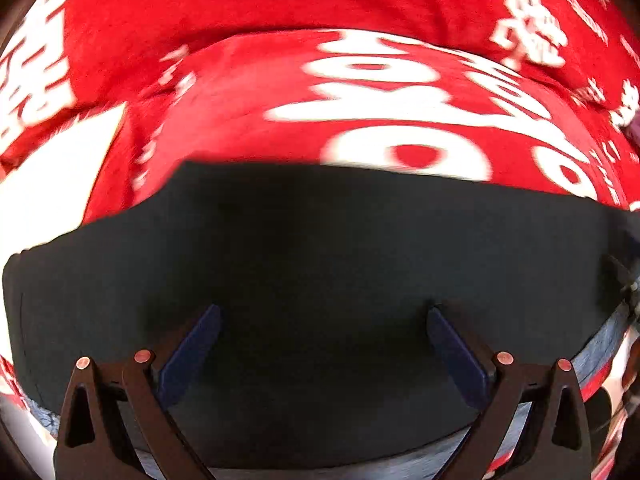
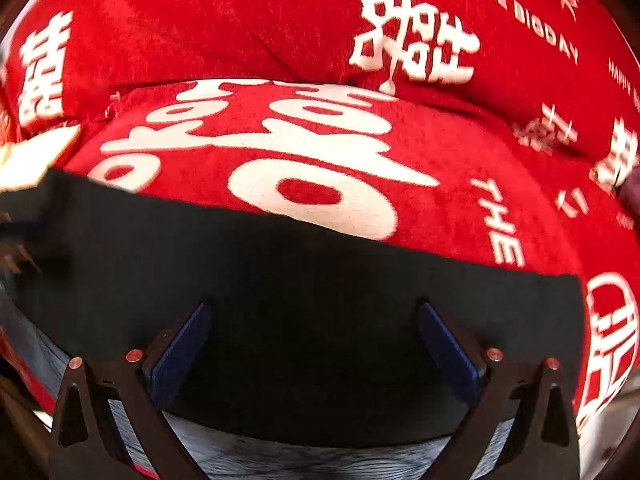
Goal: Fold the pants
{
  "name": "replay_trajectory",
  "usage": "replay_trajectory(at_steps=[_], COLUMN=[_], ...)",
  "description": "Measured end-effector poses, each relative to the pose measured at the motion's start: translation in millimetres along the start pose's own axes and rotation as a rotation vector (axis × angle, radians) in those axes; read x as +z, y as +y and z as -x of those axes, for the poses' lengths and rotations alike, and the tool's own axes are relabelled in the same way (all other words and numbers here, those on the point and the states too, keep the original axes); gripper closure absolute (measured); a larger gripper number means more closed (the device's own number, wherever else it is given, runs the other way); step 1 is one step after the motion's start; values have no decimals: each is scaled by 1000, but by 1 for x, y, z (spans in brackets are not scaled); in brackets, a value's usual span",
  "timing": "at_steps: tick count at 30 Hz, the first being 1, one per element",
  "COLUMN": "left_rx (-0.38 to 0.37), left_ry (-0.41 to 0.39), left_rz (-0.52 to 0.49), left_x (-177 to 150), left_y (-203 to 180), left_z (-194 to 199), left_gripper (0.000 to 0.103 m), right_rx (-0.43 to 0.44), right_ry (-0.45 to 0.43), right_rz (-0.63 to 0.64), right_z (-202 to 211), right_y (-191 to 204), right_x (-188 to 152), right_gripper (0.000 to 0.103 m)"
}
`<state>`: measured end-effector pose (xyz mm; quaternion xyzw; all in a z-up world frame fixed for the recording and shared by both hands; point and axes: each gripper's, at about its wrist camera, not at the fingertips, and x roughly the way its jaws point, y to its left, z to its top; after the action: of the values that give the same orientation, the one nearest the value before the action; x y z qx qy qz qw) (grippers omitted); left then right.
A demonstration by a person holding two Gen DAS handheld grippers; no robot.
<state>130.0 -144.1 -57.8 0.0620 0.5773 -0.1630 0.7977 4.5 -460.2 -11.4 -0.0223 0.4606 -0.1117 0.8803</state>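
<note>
Dark navy pants lie folded flat on a red blanket, filling the lower half of the left wrist view. They also show in the right wrist view. A lighter blue denim-like layer peeks out under the near edge. My left gripper hovers over the pants with its jaws wide apart and nothing between them. My right gripper is likewise open and empty over the pants. The other gripper's dark body shows at the right edge of the left view.
A red blanket with white characters and lettering covers the surface under and beyond the pants. It forms a raised fold just past the pants' far edge. A white patch shows at the left.
</note>
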Motion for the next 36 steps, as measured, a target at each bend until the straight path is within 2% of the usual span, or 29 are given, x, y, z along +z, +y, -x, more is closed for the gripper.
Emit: replay_trajectory(at_steps=[2, 3, 5, 6, 7, 8, 9, 10, 12, 13, 15, 16, 17, 18, 19, 20, 22, 24, 26, 27, 32, 34, 36], left_rx=[35, 21, -79, -68, 12, 83, 68, 47, -1, 19, 63, 65, 73, 99, 100, 79, 25, 29, 5, -4, -47, -30, -36], left_ry=[-5, -2, 0, -16, -23, -34, -38, -31, -60, -77, -72, -50, -43, -78, -73, -56, -55, -75, -80, -79, -50, -22, 14], left_rz=[42, 67, 104, 71, 50, 32, 39, 50, 38, 20, -14, -32, -43, -32, -31, -31, -46, -95, -144, -170, -251, -262, -252], left_x=[-6, -8, -12, -15, -17, -19, -21, -24, -32, -37, -42, -42, -45, -45, -45, -43, -42, -41, -38, -35, -25, -23, -22], left_y=[34, 48, 74, 76, 76, 76, 79, 80, 71, 65, 49, 38, 30, 25, 21, 17, 3, -23, -50, -66, -132, -148, -155], left_z=[2, 1, 1, 6, 7, 7, 10, 13, 25, 28, 25, 17, 14, 18, 19, 21, 29, 38, 39, 39, 30, 23, 13], left_gripper=[0, 0, 0, 0, 0, 0, 0, 0, 0, 0, 0, 0, 0, 0, 0, 0, 0, 0, 0, 0, 0, 0, 0], right_rx=[-17, -36, -44, -32, -45, -99, -206, -257, -182, -120, -63, -39, -17, -2, 0, -17, 10, 21, 54, 60, 208, 269, 284], right_ry=[14, 16, 18, 14, 13, 26, 62, 77, 19, -18, -46, -54, -52, -36, -2, 75, 23, 18, -74, -85, -52, -117, -180], right_rz=[-70, -113, -178, -198, -194, -175, -169, -204, -317, -369, -349, -293, -250, -213, -188, -177, -226, -345, -440, -474, -655, -727, -739], right_z=[3, 6, 10, 14, 15, 18, 19, 27, 48, 60, 68, 67, 60, 51, 40, 19, 26, 42, 63, 68, 49, 45, 47], right_y=[-28, -46, -76, -86, -91, -94, -98, -104, -109, -105, -86, -68, -54, -44, -39, -39, -46, -63, -79, -85, -112, -122, -128], right_x=[-10, -15, -23, -27, -27, -27, -29, -33, -46, -54, -61, -63, -65, -67, -70, -74, -76, -77, -88, -95, -138, -151, -154], right_gripper=[0, 0, 0, 0, 1, 0, 0, 0, 0, 0, 0, 0, 0, 0, 0, 0, 0, 0, 0, 0, 0, 0, 0])
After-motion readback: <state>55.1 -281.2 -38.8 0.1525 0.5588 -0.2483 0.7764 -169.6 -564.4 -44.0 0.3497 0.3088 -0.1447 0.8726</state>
